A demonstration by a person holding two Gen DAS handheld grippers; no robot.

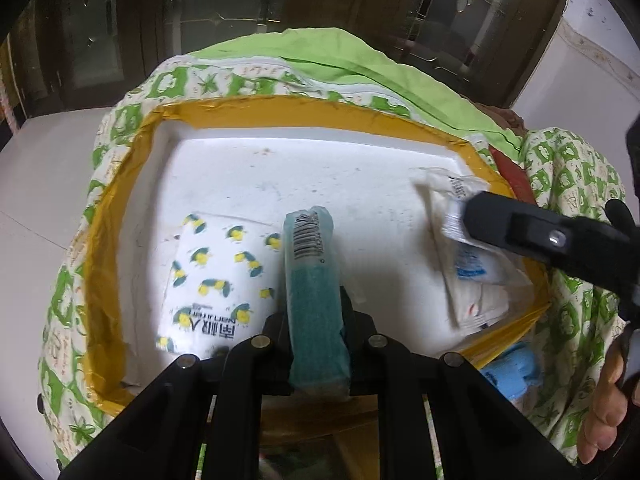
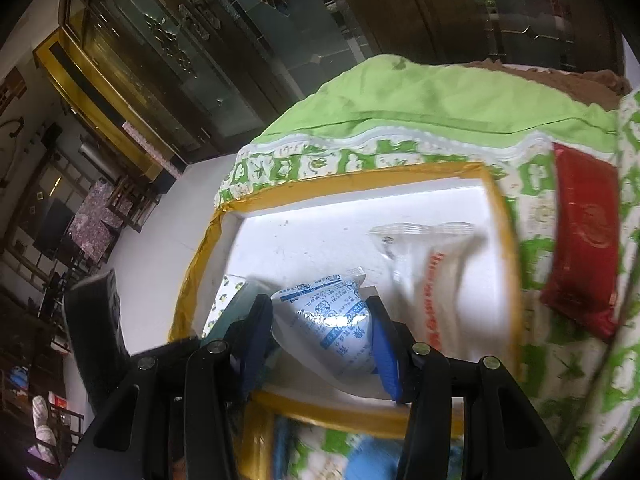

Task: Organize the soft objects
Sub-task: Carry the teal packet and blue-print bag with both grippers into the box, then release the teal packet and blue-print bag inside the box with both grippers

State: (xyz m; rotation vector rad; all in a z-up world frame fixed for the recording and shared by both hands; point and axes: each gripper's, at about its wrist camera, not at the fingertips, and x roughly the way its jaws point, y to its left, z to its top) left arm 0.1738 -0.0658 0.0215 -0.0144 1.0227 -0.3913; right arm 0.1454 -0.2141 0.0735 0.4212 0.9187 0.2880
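Left wrist view: your left gripper (image 1: 316, 344) is pinching a teal packet (image 1: 314, 280) above the foam box (image 1: 132, 216). Only the right view is showing your right gripper (image 2: 324, 344) squeezing a blue-printed pouch (image 2: 336, 320) over it.
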